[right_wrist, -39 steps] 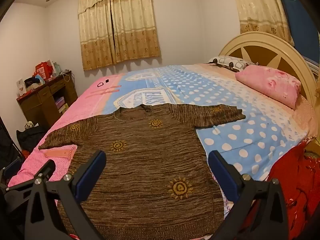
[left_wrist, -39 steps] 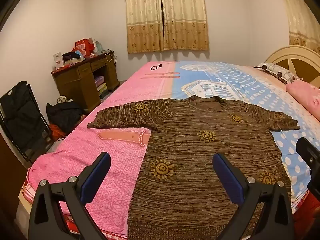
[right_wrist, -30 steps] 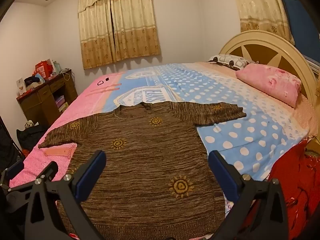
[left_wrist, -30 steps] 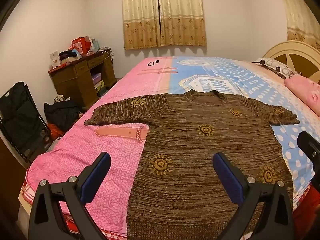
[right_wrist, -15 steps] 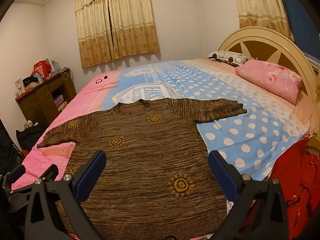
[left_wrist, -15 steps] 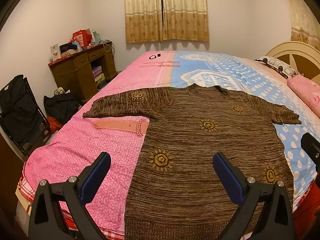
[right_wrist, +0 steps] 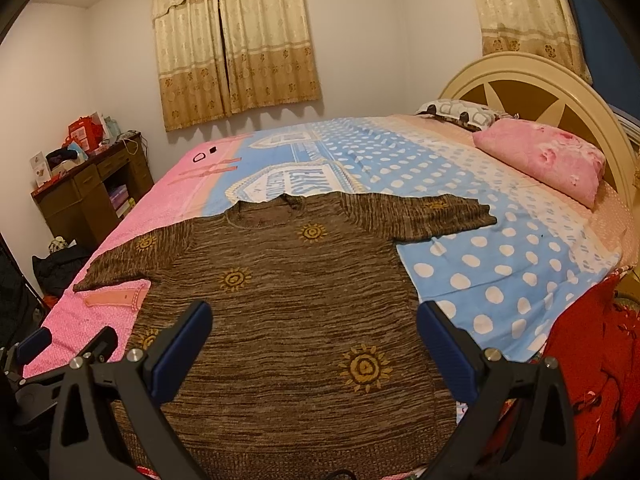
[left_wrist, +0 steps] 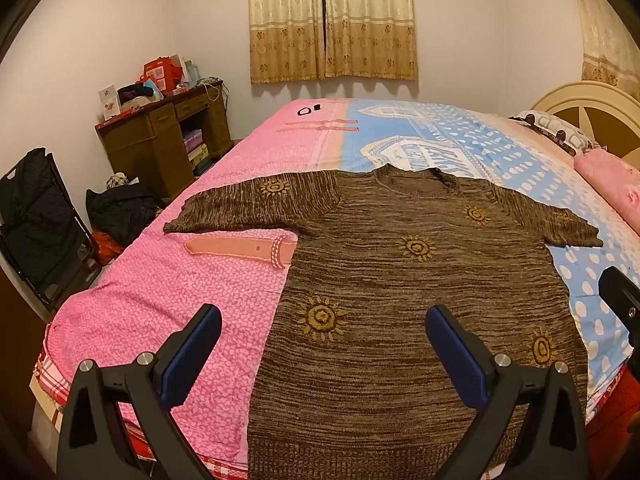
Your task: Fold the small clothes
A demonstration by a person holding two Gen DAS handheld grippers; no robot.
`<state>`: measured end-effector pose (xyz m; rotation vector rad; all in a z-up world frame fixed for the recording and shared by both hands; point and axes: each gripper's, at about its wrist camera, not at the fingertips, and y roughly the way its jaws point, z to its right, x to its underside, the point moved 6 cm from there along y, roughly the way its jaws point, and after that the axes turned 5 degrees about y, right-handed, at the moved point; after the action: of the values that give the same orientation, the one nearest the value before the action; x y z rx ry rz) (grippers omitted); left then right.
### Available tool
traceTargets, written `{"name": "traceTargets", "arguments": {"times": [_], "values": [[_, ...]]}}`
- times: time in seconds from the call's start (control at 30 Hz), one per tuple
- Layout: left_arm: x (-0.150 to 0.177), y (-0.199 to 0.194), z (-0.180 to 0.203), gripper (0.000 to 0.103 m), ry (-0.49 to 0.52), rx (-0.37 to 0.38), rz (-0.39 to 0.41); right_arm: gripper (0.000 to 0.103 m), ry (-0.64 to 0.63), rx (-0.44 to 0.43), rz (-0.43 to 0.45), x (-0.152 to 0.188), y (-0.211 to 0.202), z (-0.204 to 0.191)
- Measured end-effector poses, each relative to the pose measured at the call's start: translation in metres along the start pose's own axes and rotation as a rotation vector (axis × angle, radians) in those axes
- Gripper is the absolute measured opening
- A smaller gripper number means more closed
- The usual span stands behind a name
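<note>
A brown knitted short-sleeved sweater (left_wrist: 400, 280) with yellow sun marks lies flat on the bed, hem toward me, both sleeves spread; it also shows in the right wrist view (right_wrist: 288, 300). My left gripper (left_wrist: 324, 332) is open and empty, above the sweater's lower left part. My right gripper (right_wrist: 314, 328) is open and empty, above the lower middle of the sweater. The right gripper's edge shows at the right of the left wrist view (left_wrist: 620, 300), and the left gripper shows at the lower left of the right wrist view (right_wrist: 60, 352).
The bed (left_wrist: 160, 300) has a pink and blue dotted cover. A pink pillow (right_wrist: 544, 156) and headboard (right_wrist: 520, 80) are at the right. A brown desk (left_wrist: 160, 140) and dark bags (left_wrist: 116, 212) stand left of the bed. Red cloth (right_wrist: 592, 360) hangs at the near right corner.
Both grippers have drifted slightly over the sweater; the view has shifted a little. Both stay open and the sweater has not moved.
</note>
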<state>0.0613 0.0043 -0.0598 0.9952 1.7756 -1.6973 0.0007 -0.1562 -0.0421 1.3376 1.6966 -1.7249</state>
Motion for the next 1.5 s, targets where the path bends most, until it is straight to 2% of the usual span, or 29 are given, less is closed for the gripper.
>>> {"name": "traceTargets", "arguments": {"times": [0.7,1.2,1.5], "values": [[0.003,0.010,0.004,0.102,0.015,0.000,-0.019,0.103,0.014,-0.003,-0.013,0.007,0.007,0.001],[0.008,0.038,0.008,0.102,0.016,0.016,-0.075,0.103,0.033,0.001,-0.071,0.012,0.027,0.006],[-0.001,0.062,0.003,0.102,0.011,0.011,-0.099,0.103,0.009,0.012,-0.082,0.008,0.045,0.000]]}}
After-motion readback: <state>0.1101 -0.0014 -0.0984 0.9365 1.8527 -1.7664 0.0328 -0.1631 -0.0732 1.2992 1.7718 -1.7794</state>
